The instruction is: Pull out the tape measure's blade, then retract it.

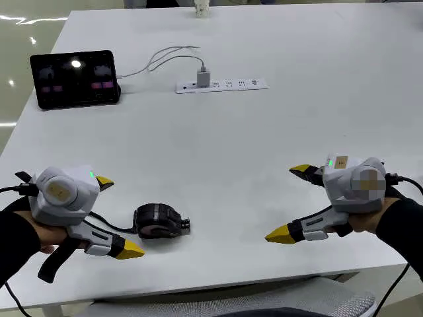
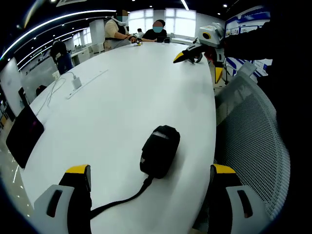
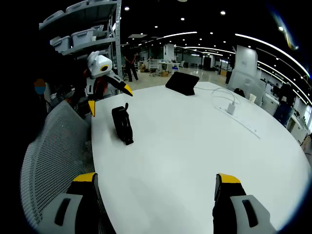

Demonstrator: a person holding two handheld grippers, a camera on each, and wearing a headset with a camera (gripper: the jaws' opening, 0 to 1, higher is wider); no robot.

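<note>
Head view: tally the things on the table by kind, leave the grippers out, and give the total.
Tape measure: 1
Tablet: 1
Power strip: 1
Charger with cable: 1
Small white container at the far edge: 1
Total: 5

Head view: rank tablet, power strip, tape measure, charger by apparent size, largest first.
1. tablet
2. power strip and tape measure: the first is longer. The second is bulkier but nearer the camera, so there is no firm order.
3. charger
</note>
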